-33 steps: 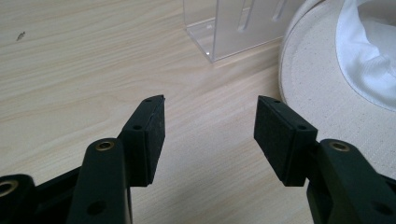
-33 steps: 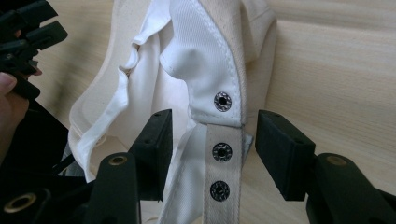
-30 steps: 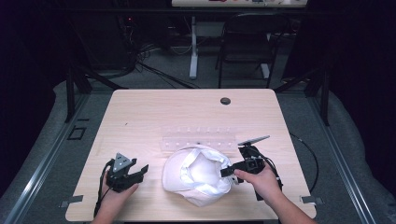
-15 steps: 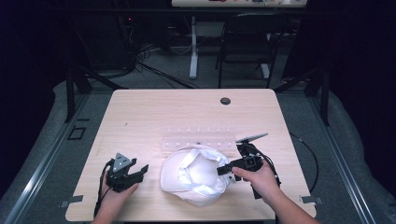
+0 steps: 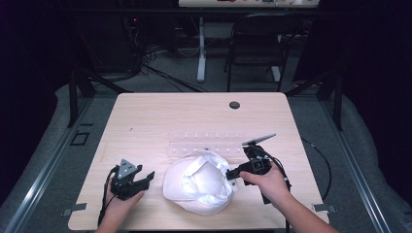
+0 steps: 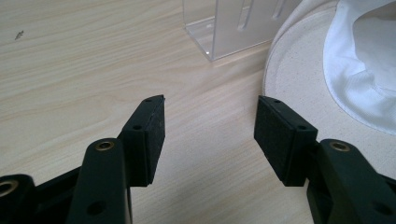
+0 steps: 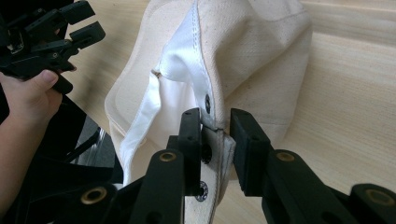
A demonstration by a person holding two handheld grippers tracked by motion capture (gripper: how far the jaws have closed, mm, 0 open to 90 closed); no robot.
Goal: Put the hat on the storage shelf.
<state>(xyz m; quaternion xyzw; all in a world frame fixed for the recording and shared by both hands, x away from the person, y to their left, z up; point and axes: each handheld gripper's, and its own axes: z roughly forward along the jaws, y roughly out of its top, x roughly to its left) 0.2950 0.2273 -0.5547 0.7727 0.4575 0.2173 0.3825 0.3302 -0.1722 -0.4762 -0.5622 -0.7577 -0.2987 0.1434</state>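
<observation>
Pinching the cream cap (image 5: 197, 187) at its rim with my right gripper (image 5: 235, 173) — in the right gripper view the jaws have just been closing, and the band edge with its black snap stud sits squeezed between the pads. Cap (image 7: 233, 60) lies upside down on the table (image 5: 160, 116), crown down, opening up. Outer cloth is an off-white canvas weave; the inside has a glossy white lining and a white sweatband stitched along the rim. One small dark eyelet or snap shows on the band just above my pads, another lower down between the jaws. Brim (image 6: 299, 74) is flat, cream, with a stitched edge, on the side toward my left gripper (image 5: 141, 180).

Left gripper jaws stand well apart with nothing between them — only bare wood under them in the left gripper view (image 6: 210, 135). It sits just left of the cap, not touching it.

Clear plastic rack (image 5: 209, 144) lies just behind the cap, on the far side from me; its corner (image 6: 229, 32) shows next to the brim. Small dark round grommet (image 5: 234, 104) is well beyond the cap near the table's far edge.

No brand, label or readable writing anywhere on the cap.
</observation>
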